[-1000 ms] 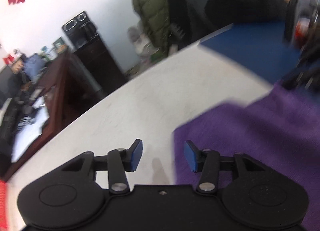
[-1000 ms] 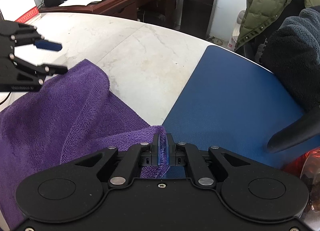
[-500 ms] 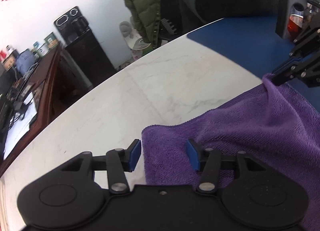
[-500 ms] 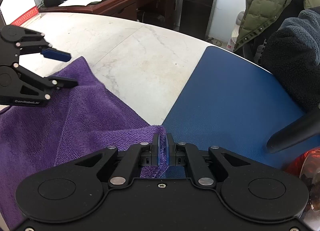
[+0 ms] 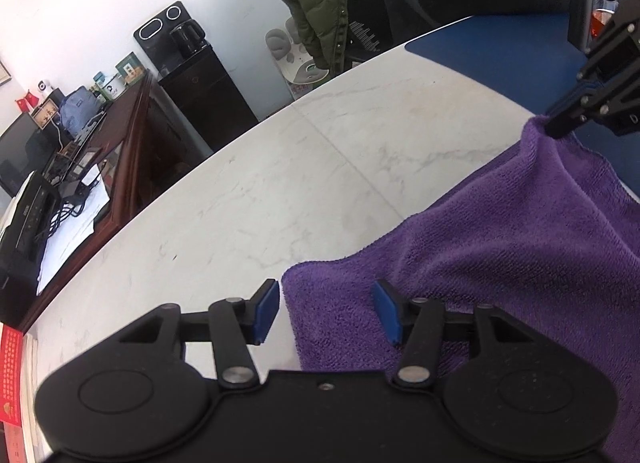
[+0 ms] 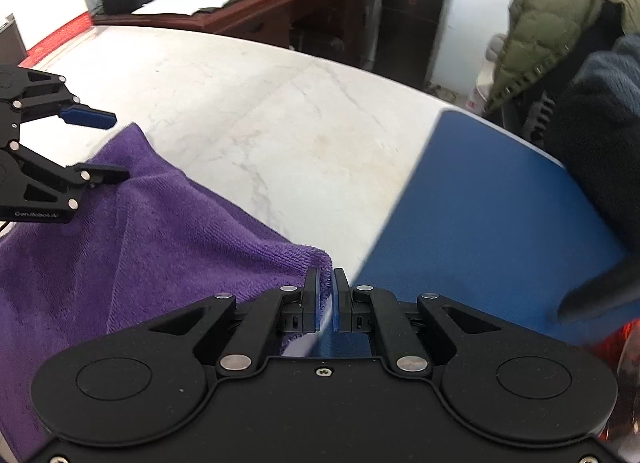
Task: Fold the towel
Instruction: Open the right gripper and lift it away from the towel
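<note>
Left gripper (image 5: 326,313): black plastic, with two thin arms.
Pads (image 5: 266,311): flat and blue, one on each finger tip.
Screws: shiny silver, round, one at each arm joint, and a tiny one in the middle.
Round parts: two big black discs, at 7 and 5 o'clock in the left wrist view.
Right gripper (image 6: 326,299): the same black shape, with blue pads too.
Marking: small pale letters on the left gripper's side, at 9 o'clock in the right wrist view, too tiny to read.
</note>
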`<state>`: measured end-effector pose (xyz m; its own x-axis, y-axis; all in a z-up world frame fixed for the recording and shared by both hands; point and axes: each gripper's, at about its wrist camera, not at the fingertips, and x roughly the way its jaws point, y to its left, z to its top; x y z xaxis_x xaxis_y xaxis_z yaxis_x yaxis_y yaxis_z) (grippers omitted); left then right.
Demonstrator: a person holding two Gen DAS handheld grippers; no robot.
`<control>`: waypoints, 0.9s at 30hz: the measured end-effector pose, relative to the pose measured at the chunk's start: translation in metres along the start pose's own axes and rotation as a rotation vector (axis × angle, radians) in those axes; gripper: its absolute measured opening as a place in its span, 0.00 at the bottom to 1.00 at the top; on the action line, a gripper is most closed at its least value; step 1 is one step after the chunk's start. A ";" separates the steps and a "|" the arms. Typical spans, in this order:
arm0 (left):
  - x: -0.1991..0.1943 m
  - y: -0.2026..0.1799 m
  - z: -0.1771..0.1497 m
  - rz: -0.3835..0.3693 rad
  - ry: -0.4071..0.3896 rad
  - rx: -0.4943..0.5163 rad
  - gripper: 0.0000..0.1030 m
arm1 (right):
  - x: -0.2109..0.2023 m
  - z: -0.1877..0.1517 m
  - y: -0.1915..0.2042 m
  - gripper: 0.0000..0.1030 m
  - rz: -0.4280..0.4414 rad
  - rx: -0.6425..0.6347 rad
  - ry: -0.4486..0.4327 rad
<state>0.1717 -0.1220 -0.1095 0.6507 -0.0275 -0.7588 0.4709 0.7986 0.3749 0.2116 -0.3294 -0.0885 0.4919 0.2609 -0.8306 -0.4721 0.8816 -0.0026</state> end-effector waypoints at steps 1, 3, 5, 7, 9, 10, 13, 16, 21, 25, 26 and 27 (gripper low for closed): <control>0.000 0.001 -0.001 0.002 0.001 -0.002 0.48 | 0.001 0.002 0.001 0.05 0.000 -0.007 0.000; -0.002 0.002 -0.003 0.010 0.006 -0.008 0.49 | 0.004 0.006 0.003 0.07 0.003 -0.014 0.005; -0.002 0.003 -0.004 0.017 0.009 -0.012 0.50 | 0.006 0.008 0.003 0.15 0.002 -0.011 0.013; -0.003 0.004 -0.006 0.022 0.009 -0.018 0.50 | 0.006 0.009 0.004 0.18 -0.003 -0.009 0.009; -0.004 0.006 -0.008 0.019 0.008 -0.030 0.50 | 0.003 0.010 0.003 0.26 -0.006 0.007 -0.008; -0.005 0.008 -0.009 0.017 0.005 -0.037 0.50 | -0.001 0.010 0.003 0.33 -0.001 0.019 -0.021; -0.012 0.013 -0.011 0.010 -0.007 -0.064 0.50 | -0.015 0.011 0.002 0.36 0.008 0.052 -0.054; -0.025 0.020 -0.014 0.017 -0.025 -0.096 0.50 | -0.040 0.006 -0.001 0.36 0.022 0.110 -0.092; -0.060 0.032 -0.023 0.027 -0.066 -0.151 0.50 | -0.106 -0.028 -0.001 0.36 0.029 0.225 -0.138; -0.096 0.033 -0.044 -0.018 -0.067 -0.213 0.50 | -0.137 -0.066 0.013 0.36 0.048 0.274 -0.115; -0.103 0.032 -0.051 -0.036 -0.059 -0.232 0.49 | -0.143 -0.081 0.021 0.36 0.064 0.286 -0.097; -0.111 0.030 -0.058 -0.054 -0.050 -0.250 0.49 | -0.145 -0.092 0.026 0.36 0.076 0.295 -0.081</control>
<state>0.0791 -0.0599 -0.0450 0.6602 -0.0989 -0.7446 0.3478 0.9189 0.1863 0.0604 -0.3804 -0.0192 0.5254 0.3500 -0.7755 -0.2827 0.9315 0.2288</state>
